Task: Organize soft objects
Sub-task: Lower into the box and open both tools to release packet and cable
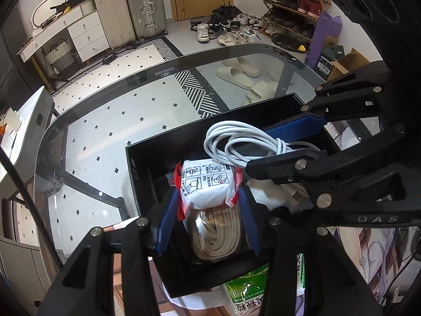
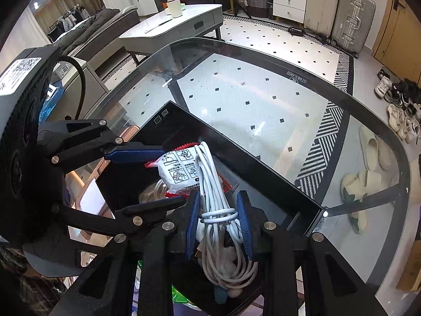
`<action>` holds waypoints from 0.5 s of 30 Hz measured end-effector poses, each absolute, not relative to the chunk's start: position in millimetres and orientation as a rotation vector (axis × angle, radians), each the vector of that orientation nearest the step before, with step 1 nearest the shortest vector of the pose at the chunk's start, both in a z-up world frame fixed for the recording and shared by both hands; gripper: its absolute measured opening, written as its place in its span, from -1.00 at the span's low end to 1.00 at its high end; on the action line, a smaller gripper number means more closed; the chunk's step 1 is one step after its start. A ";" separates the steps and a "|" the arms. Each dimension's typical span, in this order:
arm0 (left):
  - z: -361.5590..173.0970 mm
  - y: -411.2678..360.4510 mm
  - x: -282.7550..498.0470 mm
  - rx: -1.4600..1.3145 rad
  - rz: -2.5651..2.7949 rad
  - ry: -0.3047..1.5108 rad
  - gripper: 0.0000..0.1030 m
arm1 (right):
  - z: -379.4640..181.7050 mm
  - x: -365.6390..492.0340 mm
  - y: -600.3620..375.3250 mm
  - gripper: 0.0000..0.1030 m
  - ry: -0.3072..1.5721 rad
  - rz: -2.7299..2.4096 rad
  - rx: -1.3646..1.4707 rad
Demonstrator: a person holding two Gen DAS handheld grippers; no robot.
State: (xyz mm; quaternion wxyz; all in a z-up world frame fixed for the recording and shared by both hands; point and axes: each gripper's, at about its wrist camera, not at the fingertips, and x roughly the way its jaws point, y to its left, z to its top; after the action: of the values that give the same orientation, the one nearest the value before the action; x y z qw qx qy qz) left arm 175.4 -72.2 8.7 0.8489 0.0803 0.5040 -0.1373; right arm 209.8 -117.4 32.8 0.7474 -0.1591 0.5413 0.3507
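Note:
A black open box (image 1: pixel 136 173) stands on the glass table. Over its inside, my left gripper (image 1: pixel 208 210) is shut on a white packet with red edges (image 1: pixel 205 184), whose crinkled ends lie against both blue pads. A coil of beige rope (image 1: pixel 215 237) lies in the box right under the packet. My right gripper (image 2: pixel 219 221) points down into the box (image 2: pixel 263 168) and is shut on a bundle of white cable (image 2: pixel 218 216), whose loops stick out past the fingertips and lean on the packet (image 2: pixel 179 171). Each gripper shows in the other's view: right (image 1: pixel 259 150), left (image 2: pixel 173 176).
The glass table (image 1: pixel 110 121) is oval with a dark rim; slippers (image 1: pixel 236 73) lie on the floor beneath it. A green printed bag (image 1: pixel 247 287) sits by the box's near side and white cloth (image 1: pixel 265 194) lies inside the box. A grey side table (image 2: pixel 171 29) stands beyond.

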 end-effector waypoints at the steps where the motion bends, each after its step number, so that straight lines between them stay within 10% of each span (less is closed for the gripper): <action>1: 8.8 -72.5 175.7 0.169 -0.292 1.065 -0.08 | 31.4 209.8 -117.5 -0.44 1.187 0.761 -0.354; 15: 14.2 -77.9 170.5 0.144 -0.337 1.081 0.41 | 35.2 205.5 -128.4 0.14 1.194 0.740 -0.341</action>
State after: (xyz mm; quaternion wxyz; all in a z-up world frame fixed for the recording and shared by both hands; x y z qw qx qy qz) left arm 170.5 -77.9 14.2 0.8415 0.0682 0.5117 -0.1594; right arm 205.5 -128.4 35.2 0.7499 -0.1559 0.5465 0.3386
